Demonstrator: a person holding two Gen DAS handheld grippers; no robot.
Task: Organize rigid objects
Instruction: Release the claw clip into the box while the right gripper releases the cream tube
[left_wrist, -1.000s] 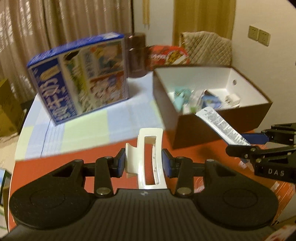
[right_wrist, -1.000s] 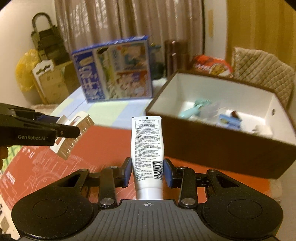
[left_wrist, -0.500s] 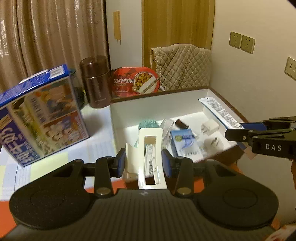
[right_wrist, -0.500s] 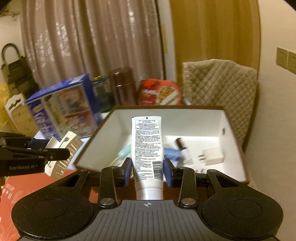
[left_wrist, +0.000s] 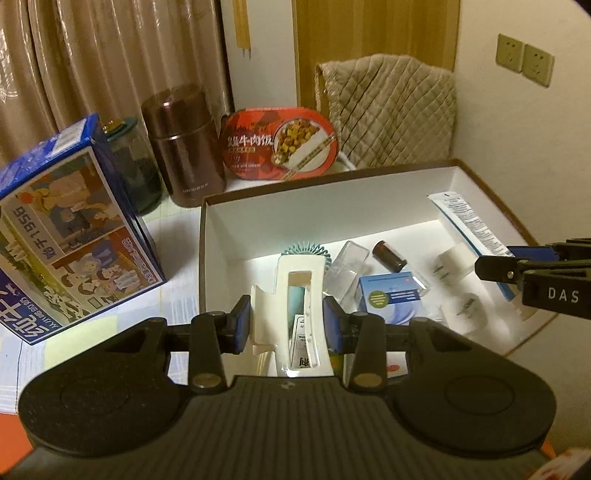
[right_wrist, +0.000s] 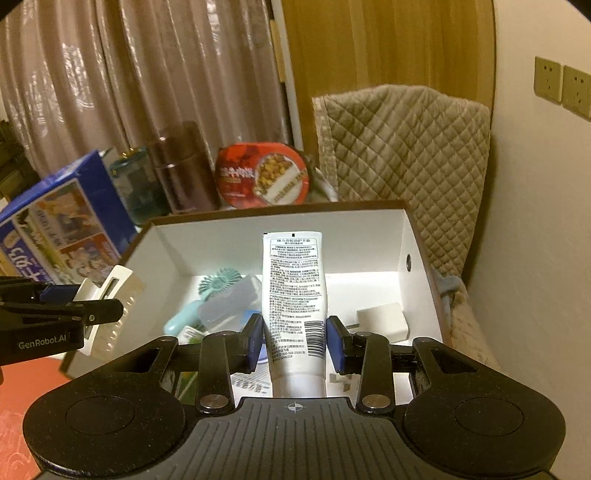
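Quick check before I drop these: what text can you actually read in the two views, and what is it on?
"DAS": side of the right tool.
"GenRobot.AI": side of the left tool.
"1956": blue box; its other print is too distorted to read.
Red bowl: large Chinese characters, too blurred to quote.
Tube: fine print and barcode, too small.
Flask: small logo, unreadable.

Dim, warm light fills the room. Heavy brownish curtains hang in folds at ten o'clock. At twelve stands a wooden door, with a strip of pale wall between the two. A quilted beige chair back sits before the door. At two o'clock the cream wall carries two sockets.
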